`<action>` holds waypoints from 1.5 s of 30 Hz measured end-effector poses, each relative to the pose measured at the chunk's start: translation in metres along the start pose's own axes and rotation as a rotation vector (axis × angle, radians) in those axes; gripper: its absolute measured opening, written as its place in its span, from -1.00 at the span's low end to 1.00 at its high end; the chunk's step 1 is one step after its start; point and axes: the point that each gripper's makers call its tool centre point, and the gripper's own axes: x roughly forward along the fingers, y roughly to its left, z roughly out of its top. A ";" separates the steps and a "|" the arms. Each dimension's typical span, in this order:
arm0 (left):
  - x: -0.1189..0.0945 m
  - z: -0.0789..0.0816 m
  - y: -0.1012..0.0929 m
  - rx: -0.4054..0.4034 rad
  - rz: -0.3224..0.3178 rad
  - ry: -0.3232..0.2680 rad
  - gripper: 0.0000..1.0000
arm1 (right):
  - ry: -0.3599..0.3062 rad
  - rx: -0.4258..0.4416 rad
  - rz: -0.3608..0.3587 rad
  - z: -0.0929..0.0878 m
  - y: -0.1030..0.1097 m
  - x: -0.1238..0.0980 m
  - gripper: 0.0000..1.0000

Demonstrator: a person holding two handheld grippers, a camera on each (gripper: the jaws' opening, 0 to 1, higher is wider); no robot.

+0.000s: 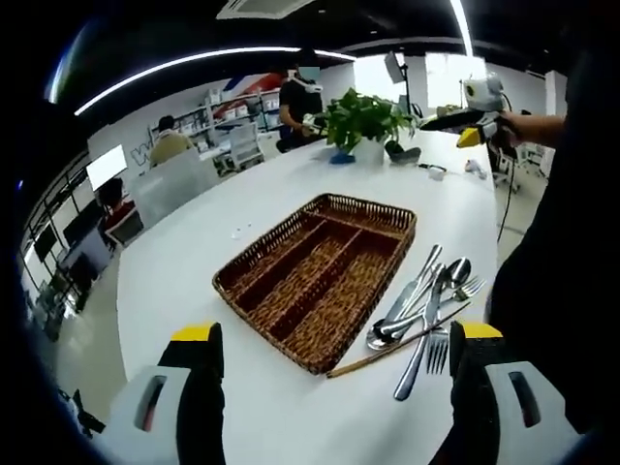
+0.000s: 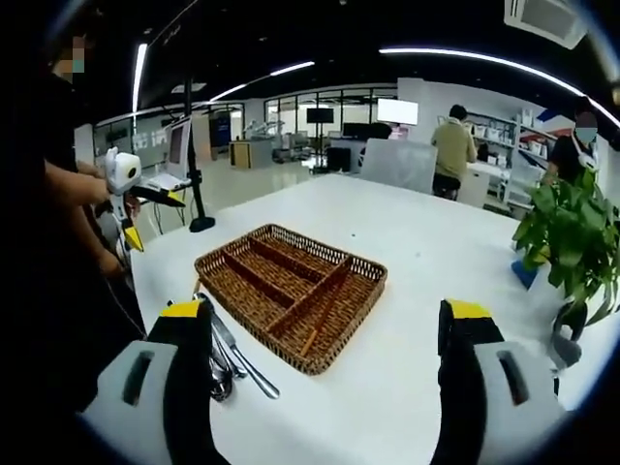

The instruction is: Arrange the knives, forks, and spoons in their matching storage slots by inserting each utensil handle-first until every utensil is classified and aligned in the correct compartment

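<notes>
Two sets of tongs are hovering over a long white surface (image 1: 291,184), and both are spread wide open with nothing between the jaws. Left tongs (image 1: 334,387) look at the wicker cutlery tray (image 1: 320,276) from one side, right tongs (image 2: 325,373) from the other side (image 2: 291,291). Tray is split by woven dividers into long slots plus a shorter one across one end, no utensils in it that I can see.

All the cutlery is lying in a loose pile (image 1: 426,310) on the surface just beside the tray: a couple of spoons (image 1: 455,273), a fork (image 1: 436,356), knives, and what looks like a wooden chopstick (image 1: 387,351) under them. From the right gripper view the pile (image 2: 232,358) sits partly behind the tongs' jaw.

Potted green plant (image 1: 363,121) stands further down the surface, well apart from the tray. Few people in the background.
</notes>
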 end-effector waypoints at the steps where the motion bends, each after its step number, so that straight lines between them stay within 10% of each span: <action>1: 0.001 0.001 0.000 0.015 -0.005 0.001 0.97 | 0.003 0.000 -0.001 -0.001 0.000 -0.001 1.00; 45: 0.064 -0.094 -0.039 0.345 -0.305 0.370 -0.14 | 0.016 0.051 -0.010 -0.018 0.006 -0.011 1.00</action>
